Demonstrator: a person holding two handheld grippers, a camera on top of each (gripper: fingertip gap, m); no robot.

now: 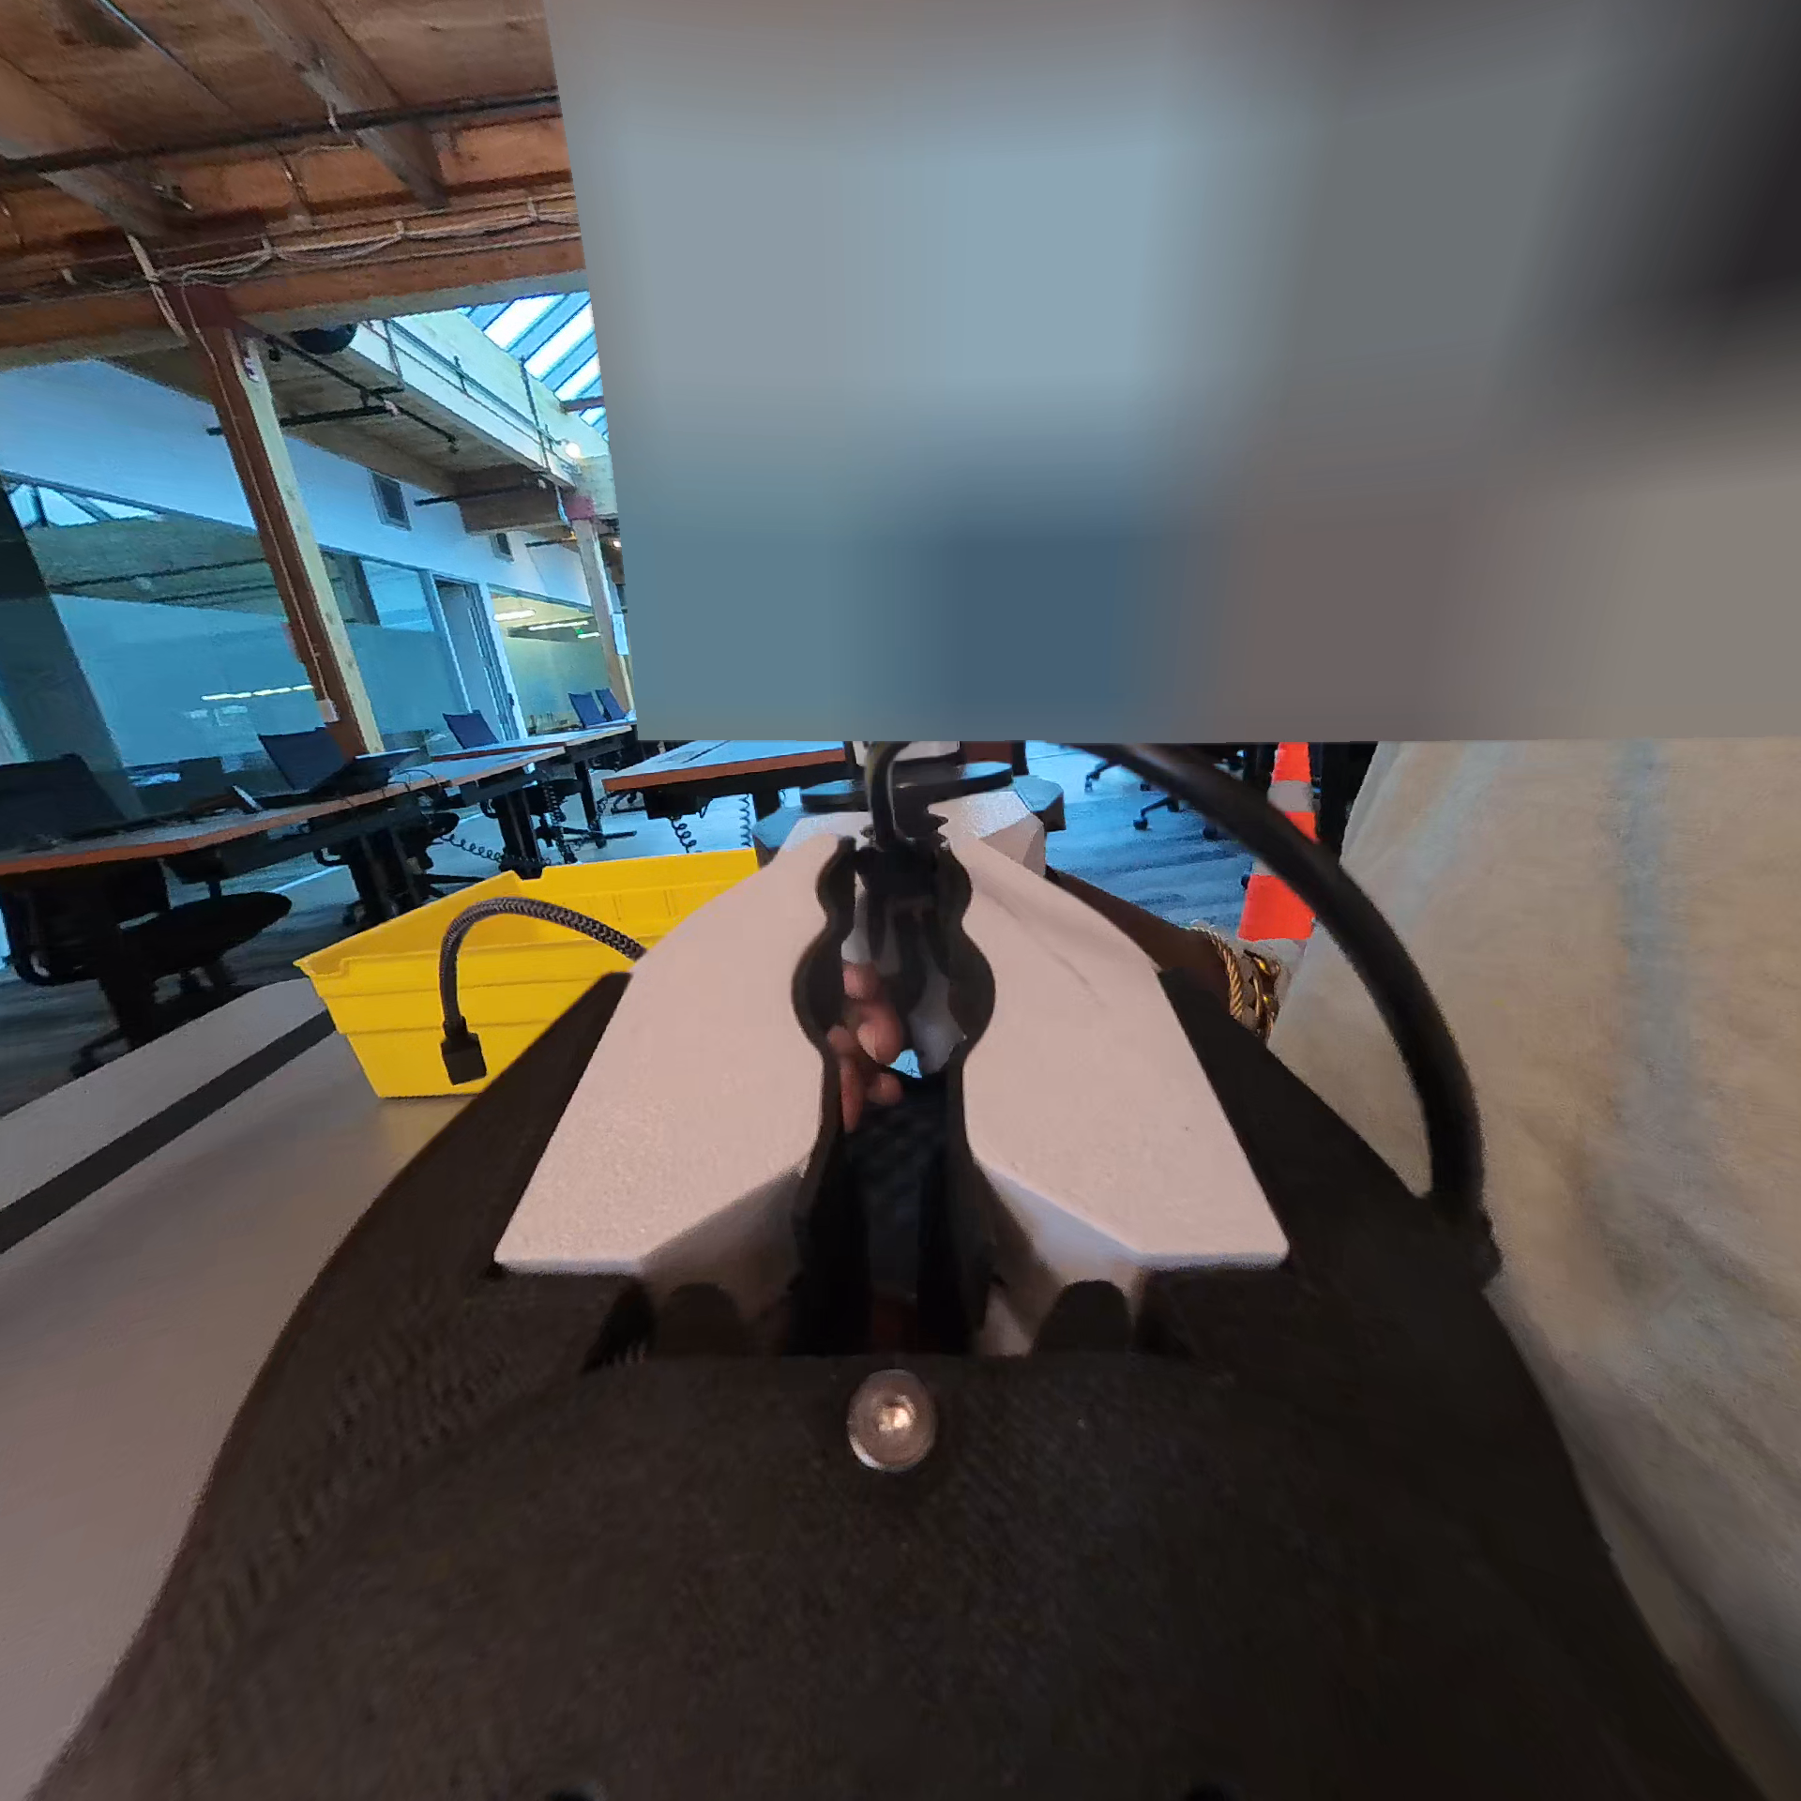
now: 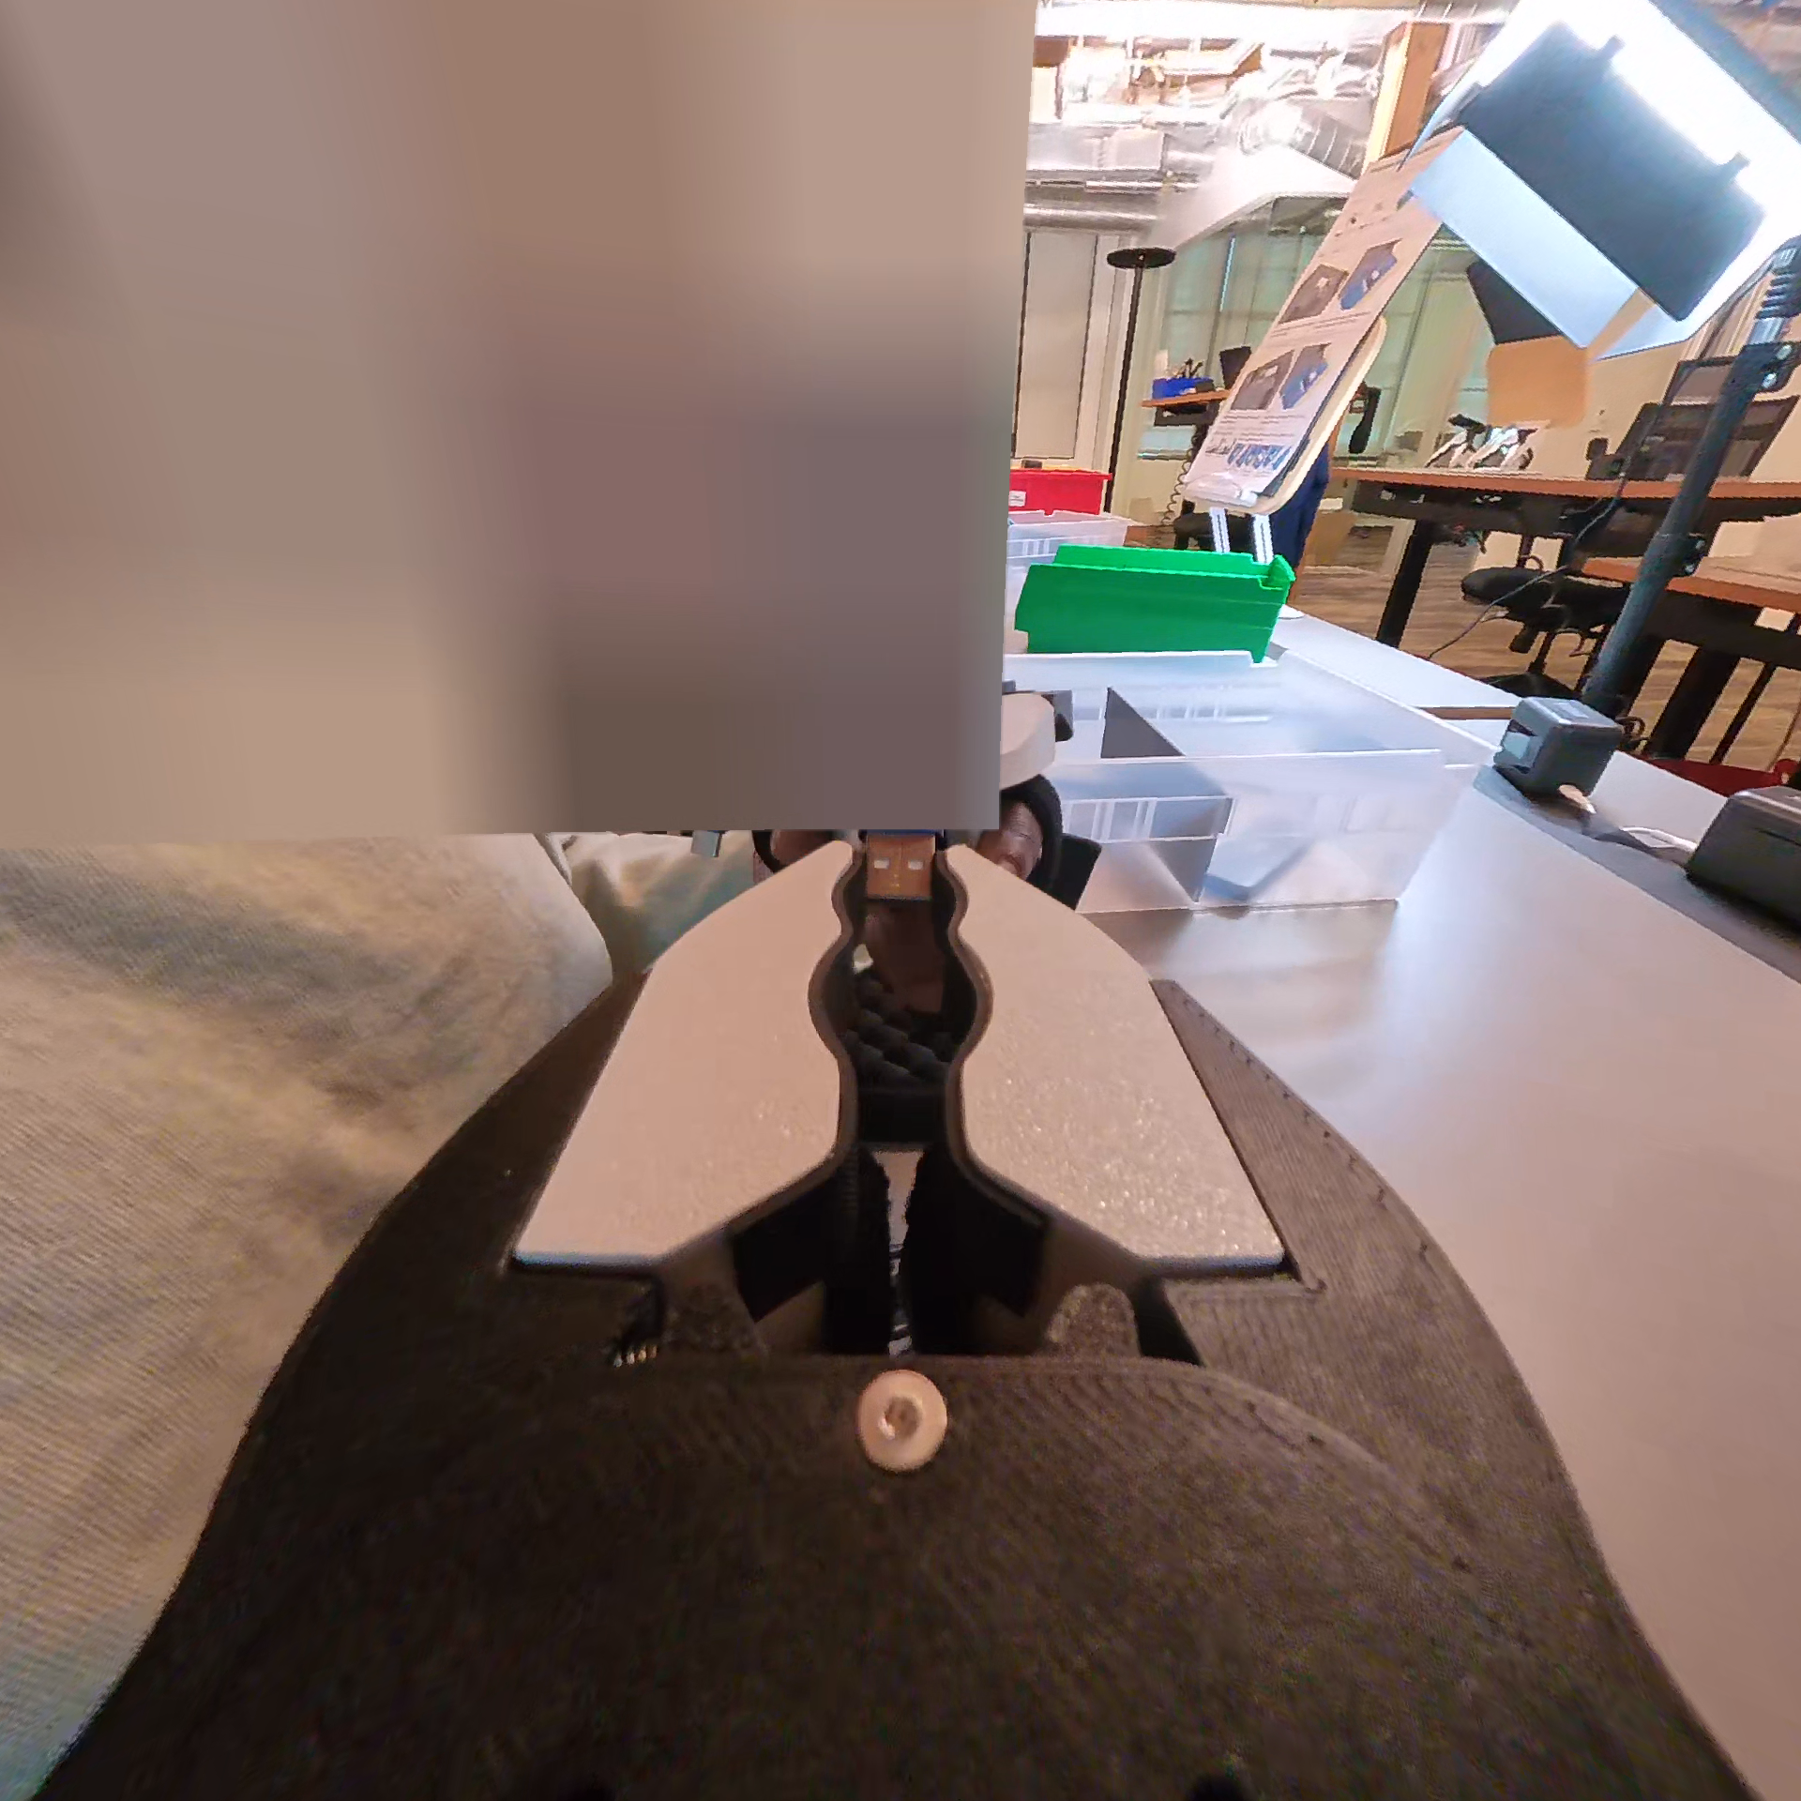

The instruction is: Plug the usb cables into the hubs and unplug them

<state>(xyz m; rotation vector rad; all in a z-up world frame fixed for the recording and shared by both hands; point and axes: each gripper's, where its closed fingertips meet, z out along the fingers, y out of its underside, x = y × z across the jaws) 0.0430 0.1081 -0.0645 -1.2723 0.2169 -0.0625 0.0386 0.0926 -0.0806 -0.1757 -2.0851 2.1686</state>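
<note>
My left gripper [image 1: 899,882] is shut on a small dark piece at its tips, the hub as far as I can tell. A short braided cable [image 1: 507,916] with a black connector comes out from behind its left finger. A thick black cable [image 1: 1384,975] arcs off to the right. My right gripper [image 2: 897,877] is shut on a metal USB plug [image 2: 897,872] with a blue insert, which sticks out past its tips. The two grippers face each other, tips close, held above the table against the person's body. Whether plug and hub touch is hidden.
A yellow bin [image 1: 546,1014] stands on the grey table [image 1: 146,1364] to the left, an orange cone [image 1: 1282,877] behind. On the right side are clear bins [image 2: 1267,780], a green bin [image 2: 1150,604], grey devices [image 2: 1559,741] and a lamp stand [image 2: 1676,526]. The person's light shirt [image 2: 244,1072] is close by. Less than 4 cm separates the two grippers' tips.
</note>
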